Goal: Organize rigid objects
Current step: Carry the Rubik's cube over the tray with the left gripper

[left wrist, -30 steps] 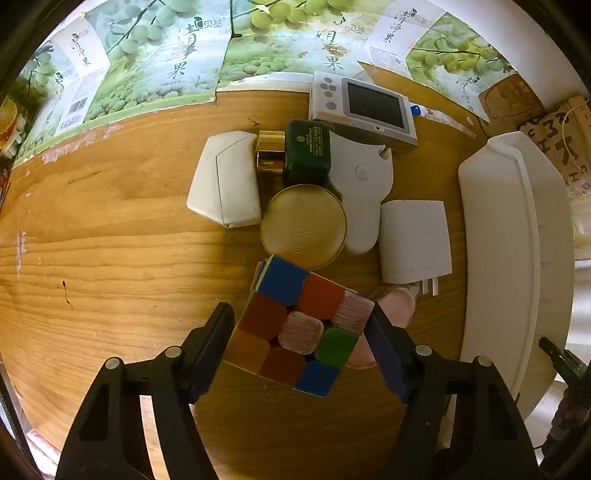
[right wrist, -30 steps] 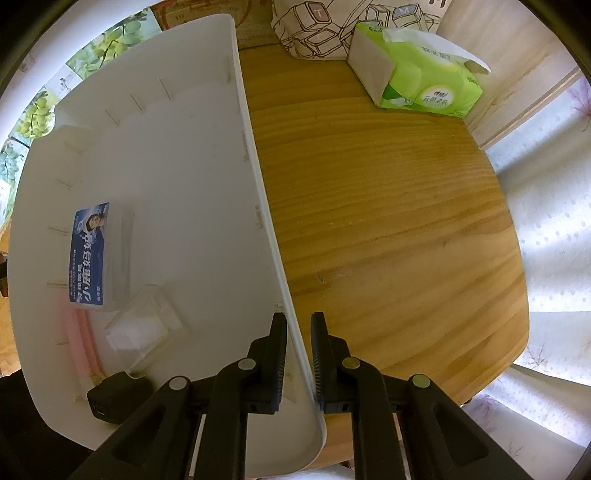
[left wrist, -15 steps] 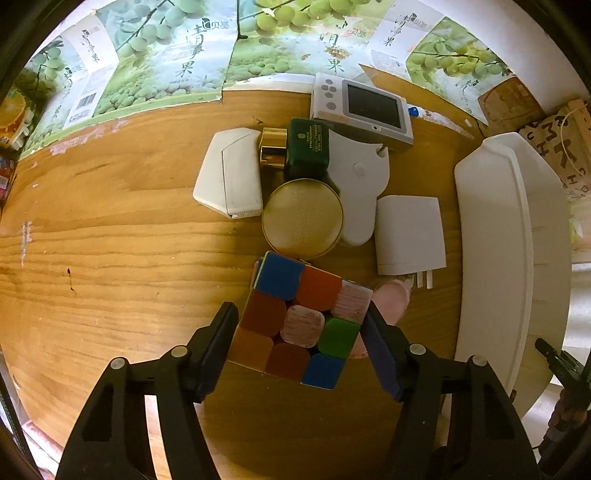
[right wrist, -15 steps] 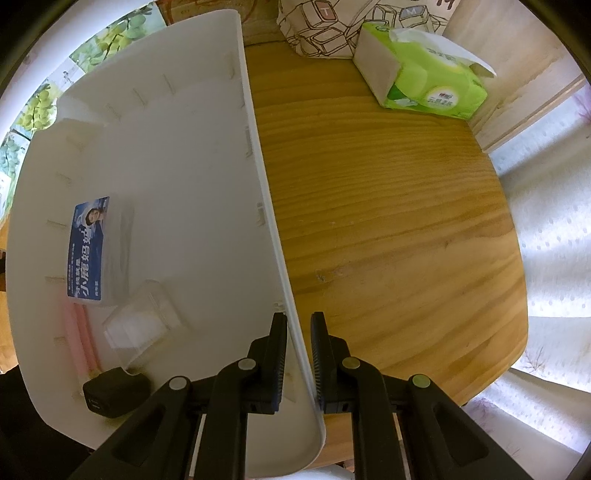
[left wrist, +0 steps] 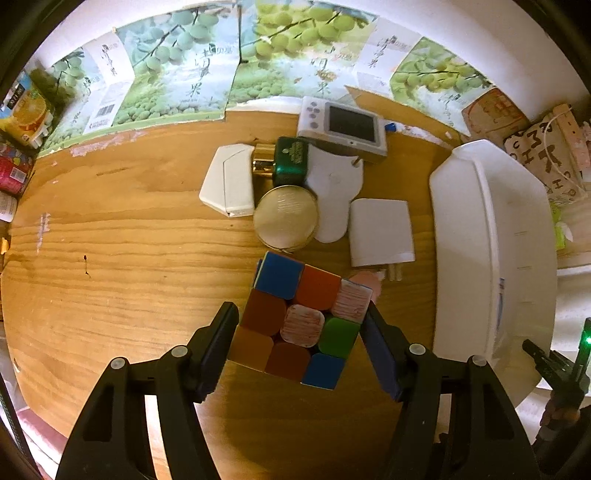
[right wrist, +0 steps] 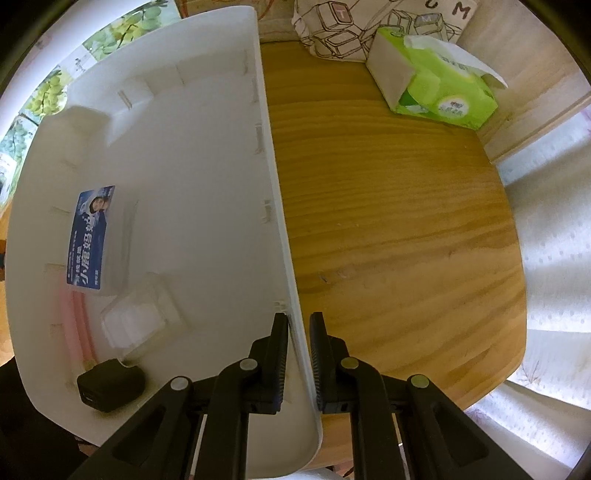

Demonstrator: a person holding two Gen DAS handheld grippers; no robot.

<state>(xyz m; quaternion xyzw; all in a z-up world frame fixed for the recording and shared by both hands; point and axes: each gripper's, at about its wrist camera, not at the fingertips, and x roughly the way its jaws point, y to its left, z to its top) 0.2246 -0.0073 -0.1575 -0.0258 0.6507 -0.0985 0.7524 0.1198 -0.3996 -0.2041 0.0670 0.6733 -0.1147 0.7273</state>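
My left gripper (left wrist: 300, 312) is shut on a scrambled colour cube (left wrist: 303, 321) and holds it tilted above the wooden table (left wrist: 110, 277). Behind it lie a round gold tin (left wrist: 286, 216), a green bottle with a gold cap (left wrist: 291, 160), a white case (left wrist: 229, 181), a white plug charger (left wrist: 380, 230) and a handheld game device (left wrist: 345, 125). A pink thing (left wrist: 367, 280) peeks out from behind the cube. My right gripper (right wrist: 298, 321) is shut on the side wall of the white bin (right wrist: 273, 206), which also shows at the right of the left wrist view as the bin (left wrist: 491, 258).
Inside the bin lie a blue-labelled box (right wrist: 92, 236), a clear plastic box (right wrist: 133, 321), a black charger (right wrist: 110, 380) and a pink strip (right wrist: 74, 325). A green tissue pack (right wrist: 436, 88) and a patterned bag (right wrist: 351, 33) sit at the table's far end. Grape-print cardboard (left wrist: 184, 85) lines the back.
The left jaws closed onto the cube's sides and the cube rose with them; the table items now look smaller and farther off. The right gripper kept its hold on the bin wall.
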